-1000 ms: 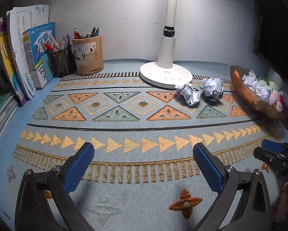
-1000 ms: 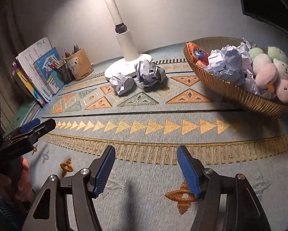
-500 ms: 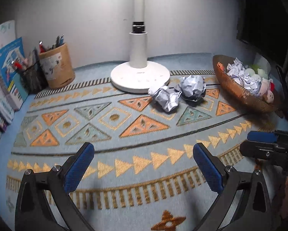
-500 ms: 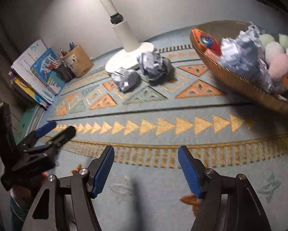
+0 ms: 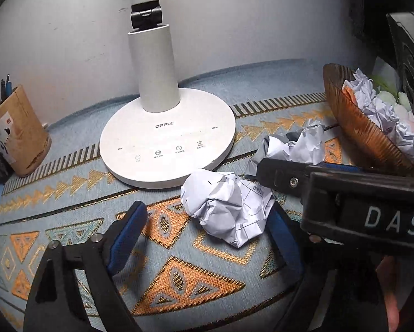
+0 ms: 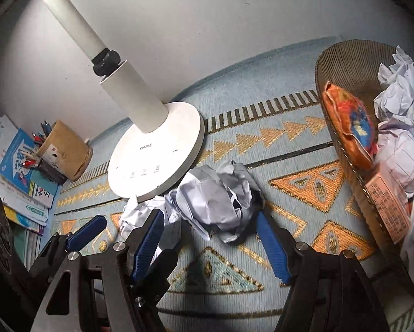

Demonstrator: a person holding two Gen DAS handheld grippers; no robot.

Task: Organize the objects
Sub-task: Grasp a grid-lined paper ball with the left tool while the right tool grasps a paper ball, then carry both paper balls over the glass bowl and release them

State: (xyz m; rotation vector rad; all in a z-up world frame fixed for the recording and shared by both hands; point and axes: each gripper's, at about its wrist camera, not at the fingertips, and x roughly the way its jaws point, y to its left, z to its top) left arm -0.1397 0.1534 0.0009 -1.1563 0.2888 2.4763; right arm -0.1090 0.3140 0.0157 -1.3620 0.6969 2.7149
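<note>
1. At the far left, books [image 6: 15, 171] are being kept stacked against the wall, with a brown pen holder [image 5: 15, 130] standing just beside them on the patterned tabletop [image 5: 195, 276].
2. The white lamp [image 5: 165, 141] is being seen behind the two paper balls, its base touching or nearly touching the nearer one.
3. The left claw [image 5: 207, 238] is being held around the nearer crumpled paper ball [image 5: 226, 207]; its jaws have just been closing, the ball is lying between them, the right pad looks to be at the paper, and the left pad is standing clear of it.
4. The right claw [image 6: 209, 240] is being held half-wide around the second crumpled paper ball [image 6: 218, 199]; whether the pads are pressing the paper cannot be told.
5. At the right, a woven basket [image 6: 345, 63] is being filled with crumpled paper, an orange packet and pale soft toys.
</note>
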